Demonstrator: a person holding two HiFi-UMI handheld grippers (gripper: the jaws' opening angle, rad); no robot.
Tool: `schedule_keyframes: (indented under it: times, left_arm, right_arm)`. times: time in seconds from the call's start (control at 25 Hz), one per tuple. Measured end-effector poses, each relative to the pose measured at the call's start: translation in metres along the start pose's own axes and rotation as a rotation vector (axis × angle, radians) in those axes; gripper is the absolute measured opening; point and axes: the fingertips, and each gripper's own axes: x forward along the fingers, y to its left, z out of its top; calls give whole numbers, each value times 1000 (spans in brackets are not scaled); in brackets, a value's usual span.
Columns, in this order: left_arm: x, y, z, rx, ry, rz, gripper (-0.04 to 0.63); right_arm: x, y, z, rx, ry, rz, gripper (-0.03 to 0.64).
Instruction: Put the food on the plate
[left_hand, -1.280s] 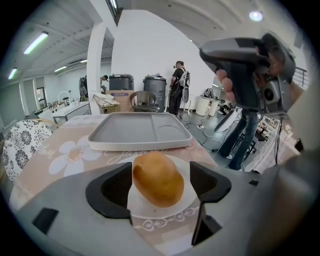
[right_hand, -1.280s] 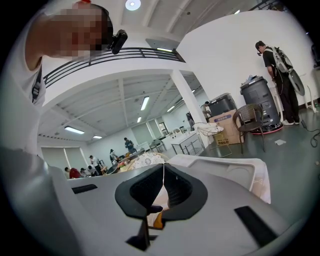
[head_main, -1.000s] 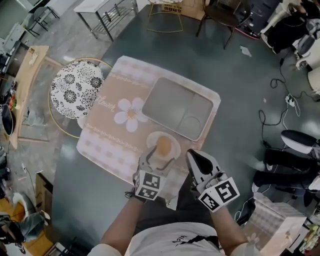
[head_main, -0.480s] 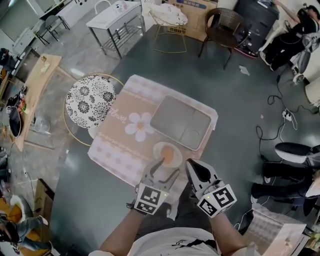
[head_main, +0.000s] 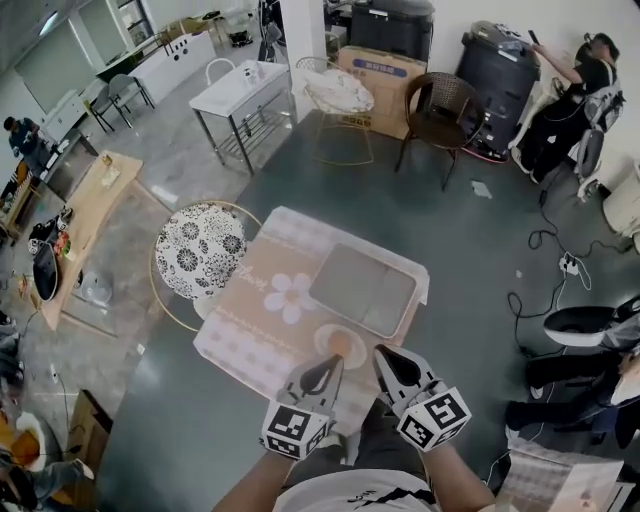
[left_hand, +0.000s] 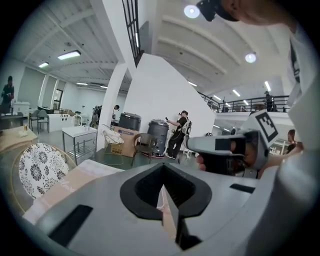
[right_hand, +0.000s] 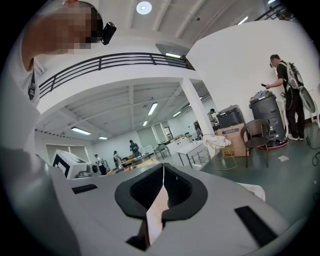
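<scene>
A small round plate (head_main: 323, 338) lies on the near edge of the pink flowered mat (head_main: 262, 318), with an orange piece of food (head_main: 341, 344) resting on it. My left gripper (head_main: 333, 363) sits just short of the plate. It is shut, its jaws meeting with nothing between them, as the left gripper view (left_hand: 162, 189) also shows. My right gripper (head_main: 384, 353) is to the right of the plate, also shut and empty (right_hand: 163, 171). Neither gripper touches the food.
A grey compartment tray (head_main: 362, 288) lies on the mat beyond the plate. A black-and-white patterned stool (head_main: 202, 250) stands at the table's left. Further back are a white metal table (head_main: 243, 88), wicker chairs (head_main: 440, 105), cardboard boxes and a person (head_main: 585, 75).
The left gripper's jaws were open around the food on the plate. It drew back toward me and shut empty, and the food stayed on the plate. The head view has tilted up.
</scene>
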Motion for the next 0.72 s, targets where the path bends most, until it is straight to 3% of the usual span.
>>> schedule_keyframes:
  times: [0.28, 0.72]
  left_arm:
    - [-25, -16, 44, 10, -90, 4, 5]
    - [-58, -42, 79, 44, -161, -18, 5]
  right_arm:
    - [-7, 21, 23, -44, -33, 17, 17]
    - [-19, 56, 39, -77, -75, 31, 17]
